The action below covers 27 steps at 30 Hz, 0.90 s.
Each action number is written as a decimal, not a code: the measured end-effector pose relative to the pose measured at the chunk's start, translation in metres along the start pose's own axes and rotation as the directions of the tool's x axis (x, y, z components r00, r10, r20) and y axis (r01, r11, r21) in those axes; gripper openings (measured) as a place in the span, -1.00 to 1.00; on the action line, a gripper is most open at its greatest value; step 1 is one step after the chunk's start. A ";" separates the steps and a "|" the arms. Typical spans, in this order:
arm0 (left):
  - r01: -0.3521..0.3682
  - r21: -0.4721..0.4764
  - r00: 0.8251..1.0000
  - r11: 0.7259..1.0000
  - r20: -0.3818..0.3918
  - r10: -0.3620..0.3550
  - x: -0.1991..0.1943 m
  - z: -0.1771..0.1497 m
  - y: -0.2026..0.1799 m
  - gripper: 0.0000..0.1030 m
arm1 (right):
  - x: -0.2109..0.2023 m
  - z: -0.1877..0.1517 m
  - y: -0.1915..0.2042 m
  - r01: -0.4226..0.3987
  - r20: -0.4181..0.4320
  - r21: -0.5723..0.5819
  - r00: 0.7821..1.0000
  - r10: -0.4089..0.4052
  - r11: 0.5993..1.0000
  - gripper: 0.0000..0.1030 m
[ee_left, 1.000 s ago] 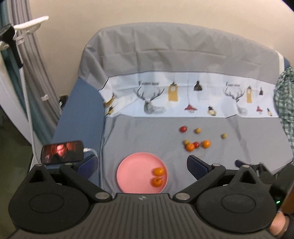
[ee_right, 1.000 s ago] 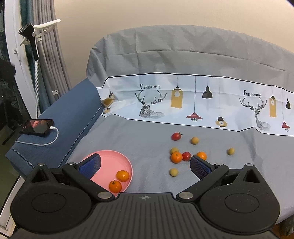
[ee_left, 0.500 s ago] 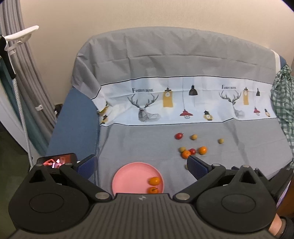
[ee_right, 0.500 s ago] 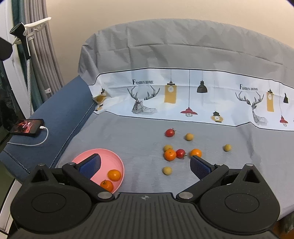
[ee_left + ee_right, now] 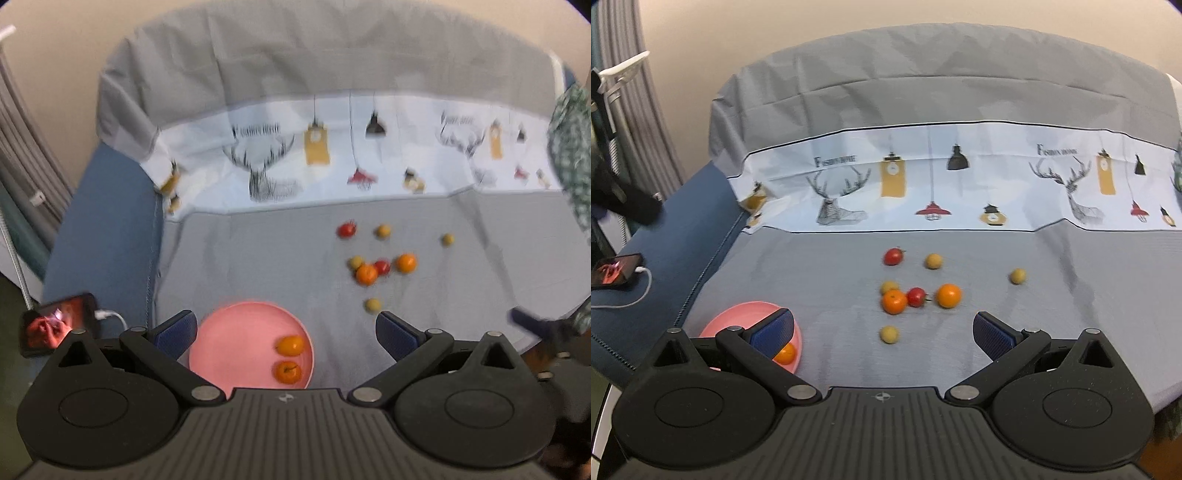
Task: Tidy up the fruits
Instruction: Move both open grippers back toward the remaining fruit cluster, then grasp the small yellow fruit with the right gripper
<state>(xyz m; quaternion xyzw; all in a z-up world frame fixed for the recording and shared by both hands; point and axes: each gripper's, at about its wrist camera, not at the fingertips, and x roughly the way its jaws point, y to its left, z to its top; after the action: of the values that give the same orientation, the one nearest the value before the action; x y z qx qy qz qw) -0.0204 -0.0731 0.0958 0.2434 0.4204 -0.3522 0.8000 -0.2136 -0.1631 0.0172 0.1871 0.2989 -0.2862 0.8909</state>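
Your left wrist view looks forward and down between its spread blue-padded fingers point(image 5: 284, 334) onto the round pink plate point(image 5: 236, 332), close below. Your right wrist view faces the same grey printed cloth point(image 5: 1071, 295) from further right, the plate point(image 5: 738, 314) behind its left finger. Both share the scattered small fruits point(image 5: 369, 273) point(image 5: 916, 295) ahead.

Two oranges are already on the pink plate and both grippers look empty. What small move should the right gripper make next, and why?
Probably ease the right gripper forward and down toward the nearer orange on the grey cloth. Its jaws stand wide open and hold nothing, the pink plate holds only oranges, and two oranges still lie among the tomatoes; this one lies closest ahead.
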 end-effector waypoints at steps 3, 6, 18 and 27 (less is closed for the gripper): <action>0.016 -0.005 1.000 1.000 -0.004 -0.016 0.035 -0.002 -0.009 1.00 | 0.002 -0.003 -0.015 0.027 0.008 0.014 1.000 -0.027 1.000 0.99; -0.039 0.011 0.999 0.999 0.003 0.039 0.069 -0.001 -0.024 1.00 | 0.007 -0.006 -0.031 0.055 0.012 0.034 0.998 -0.055 0.998 0.99; -0.007 0.032 1.000 0.999 -0.015 0.007 0.174 -0.005 -0.055 1.00 | 0.046 -0.017 -0.102 0.176 0.006 0.080 0.984 -0.177 0.981 0.99; 0.111 -0.022 0.984 0.994 -0.140 -0.113 0.241 0.012 -0.077 0.99 | 0.114 -0.014 -0.145 0.185 -0.039 0.099 0.983 -0.182 0.978 0.99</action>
<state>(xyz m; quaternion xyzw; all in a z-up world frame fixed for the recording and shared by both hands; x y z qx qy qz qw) 0.0225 -0.2159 -0.1085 0.2381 0.4913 -0.3755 0.7490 -0.2348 -0.3123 -0.0901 0.2081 0.3130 -0.3792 0.8455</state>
